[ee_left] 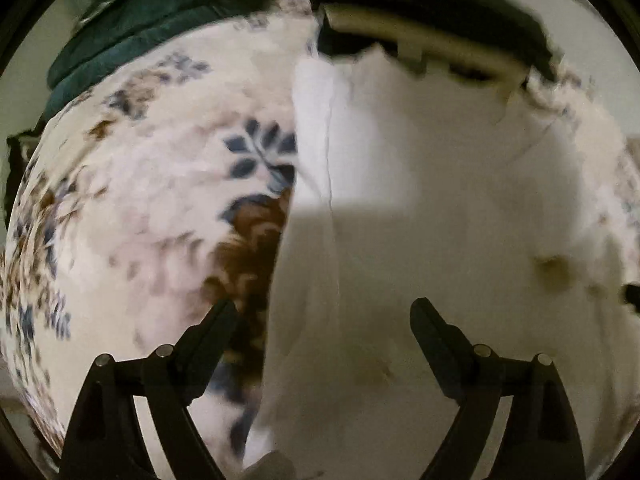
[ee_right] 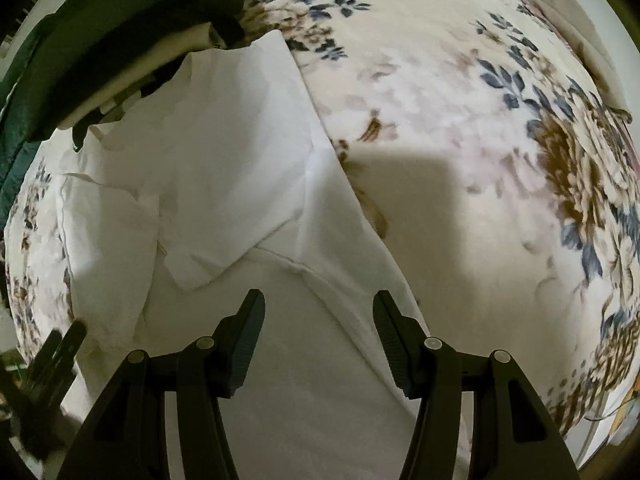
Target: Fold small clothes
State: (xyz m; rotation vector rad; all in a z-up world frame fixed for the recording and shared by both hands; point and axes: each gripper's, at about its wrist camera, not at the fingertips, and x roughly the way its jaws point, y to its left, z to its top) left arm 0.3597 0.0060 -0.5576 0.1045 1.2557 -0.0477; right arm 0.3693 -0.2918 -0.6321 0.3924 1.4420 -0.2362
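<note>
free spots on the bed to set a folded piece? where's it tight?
Free: the floral blanket right of the white garment, out to the beige cloth at the far corner. A narrower strip of blanket lies left of the garment in the left wrist view. Crowded: the far edge, where the dark clothes pile overlaps the garment's top. Both grippers, left and right, hover open over it.

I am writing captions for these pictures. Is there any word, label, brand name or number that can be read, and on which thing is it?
None: no readable text shows in either view.
White garment: plain, no print or tag in view.
Floral blanket: flower pattern only.
Dark folded clothes: no lettering visible.
Left gripper and right gripper: no markings visible.
</note>
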